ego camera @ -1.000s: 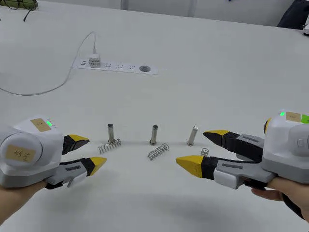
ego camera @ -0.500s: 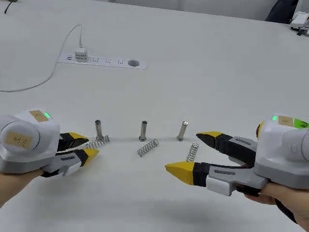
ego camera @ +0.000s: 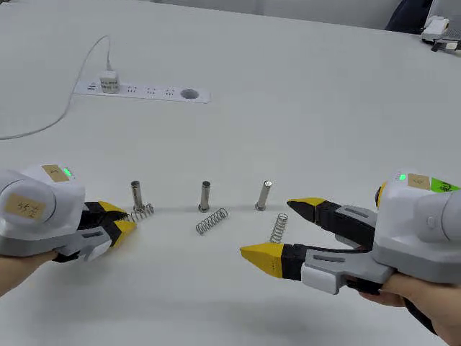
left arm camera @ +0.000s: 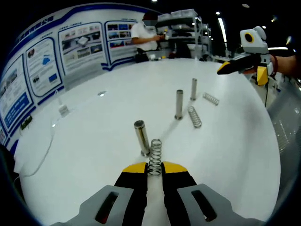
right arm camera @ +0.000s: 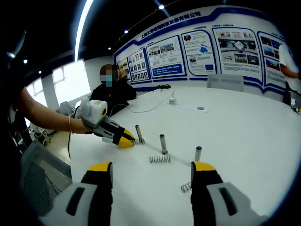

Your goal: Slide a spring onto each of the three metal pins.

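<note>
3 short silver metal pins point(ego camera: 205, 196) stand upright in a row on the white surface point(ego camera: 302, 108), with 3 small silver coil springs point(ego camera: 211, 220) lying by their bases. Left gripper point(left arm camera: 154, 165): fingers clenched on the near end of the leftmost spring point(left arm camera: 155, 150), just beside the leftmost pin point(left arm camera: 141, 137). Right gripper point(right arm camera: 151, 165): fingers released, spread wide, near the rightmost spring point(ego camera: 278, 228).

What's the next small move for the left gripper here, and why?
Probably raise the left spring off the table and tip it upright over the top of the left pin. The left gripper looks closed on the spring's near end. The spring lies flat beside that pin's base, and the pin carries no spring.
</note>
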`<state>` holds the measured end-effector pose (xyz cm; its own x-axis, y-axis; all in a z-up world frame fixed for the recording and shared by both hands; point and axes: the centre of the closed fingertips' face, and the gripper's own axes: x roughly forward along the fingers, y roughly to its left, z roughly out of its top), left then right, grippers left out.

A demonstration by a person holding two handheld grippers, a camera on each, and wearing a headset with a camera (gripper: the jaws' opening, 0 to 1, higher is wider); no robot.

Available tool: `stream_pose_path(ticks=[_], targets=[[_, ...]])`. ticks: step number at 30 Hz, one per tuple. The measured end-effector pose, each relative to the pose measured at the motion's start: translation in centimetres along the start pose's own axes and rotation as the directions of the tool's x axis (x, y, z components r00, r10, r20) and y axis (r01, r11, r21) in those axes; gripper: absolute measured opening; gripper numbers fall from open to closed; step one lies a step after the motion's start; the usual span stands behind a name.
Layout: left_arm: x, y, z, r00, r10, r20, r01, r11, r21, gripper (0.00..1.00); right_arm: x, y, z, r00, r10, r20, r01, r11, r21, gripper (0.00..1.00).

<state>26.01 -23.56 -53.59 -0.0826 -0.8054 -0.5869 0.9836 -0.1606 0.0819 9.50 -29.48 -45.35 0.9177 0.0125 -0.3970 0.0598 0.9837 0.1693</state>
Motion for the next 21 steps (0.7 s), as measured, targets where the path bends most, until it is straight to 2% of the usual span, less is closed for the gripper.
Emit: stream_pose_path(ticks=[11,14,21], targets=[[-0.7,-0.9,-0.3,0.9997,-0.019,-0.015,0.018,1.0,-0.003,0.1,0.0,-0.1,0.1,1.0,-0.006,0.008,0.005,1.0,0.028,0.68],[-1.4,-1.2,0.2,0.9999,-0.013,0.006,0.013,1.0,-0.01,0.1,0.0,0.1,0.5,0.9998,0.0,0.022,-0.001,0.999,0.043,0.68],[-3.1,-2.0,2.3,0.9963,-0.011,0.085,0.012,1.0,-0.013,0.1,0.1,0.3,1.8,0.9973,0.009,0.073,-0.015,0.996,0.087,0.67]])
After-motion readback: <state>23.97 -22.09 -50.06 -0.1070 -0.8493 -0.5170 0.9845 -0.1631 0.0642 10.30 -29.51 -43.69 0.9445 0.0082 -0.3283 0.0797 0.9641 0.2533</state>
